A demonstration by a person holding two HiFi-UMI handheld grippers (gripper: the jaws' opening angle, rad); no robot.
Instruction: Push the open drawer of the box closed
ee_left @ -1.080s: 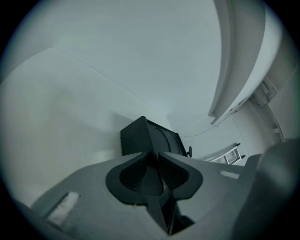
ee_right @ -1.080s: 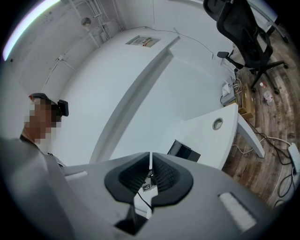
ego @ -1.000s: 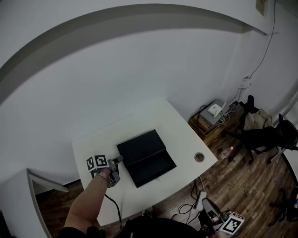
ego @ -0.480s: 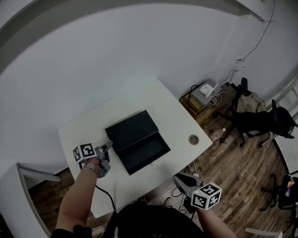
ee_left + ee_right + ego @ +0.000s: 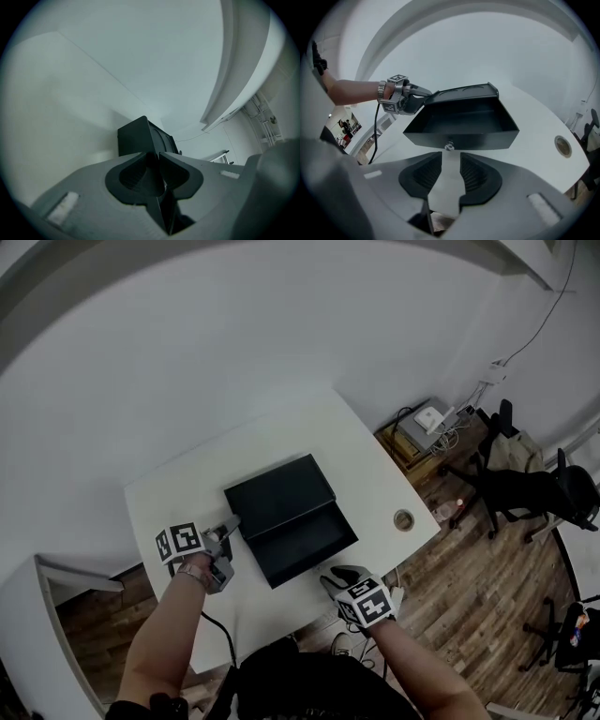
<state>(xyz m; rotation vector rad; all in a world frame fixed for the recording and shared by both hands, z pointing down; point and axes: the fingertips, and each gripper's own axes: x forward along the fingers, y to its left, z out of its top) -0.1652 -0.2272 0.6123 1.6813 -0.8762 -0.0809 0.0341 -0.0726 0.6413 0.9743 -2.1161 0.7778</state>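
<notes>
A flat black box lies on the white table, and its drawer is pulled out toward me. My left gripper is open, its jaws having just been opening a little. Its tips are at the box's left corner, with nothing seen pinched between them. My right gripper hovers just in front of the drawer's front wall. Its jaws have just been opening and now stand open with nothing between them. The small metal knob is straight ahead of the tips.
A round cable hole sits in the table to the right of the drawer. The table's front edge is close behind my right gripper. A cable trails from the left gripper. A low cabinet and black chair stand on the wooden floor.
My right gripper came in from the lower right to the drawer's front, and its jaws went from nearly shut to open. The left gripper stayed at the box's corner.
</notes>
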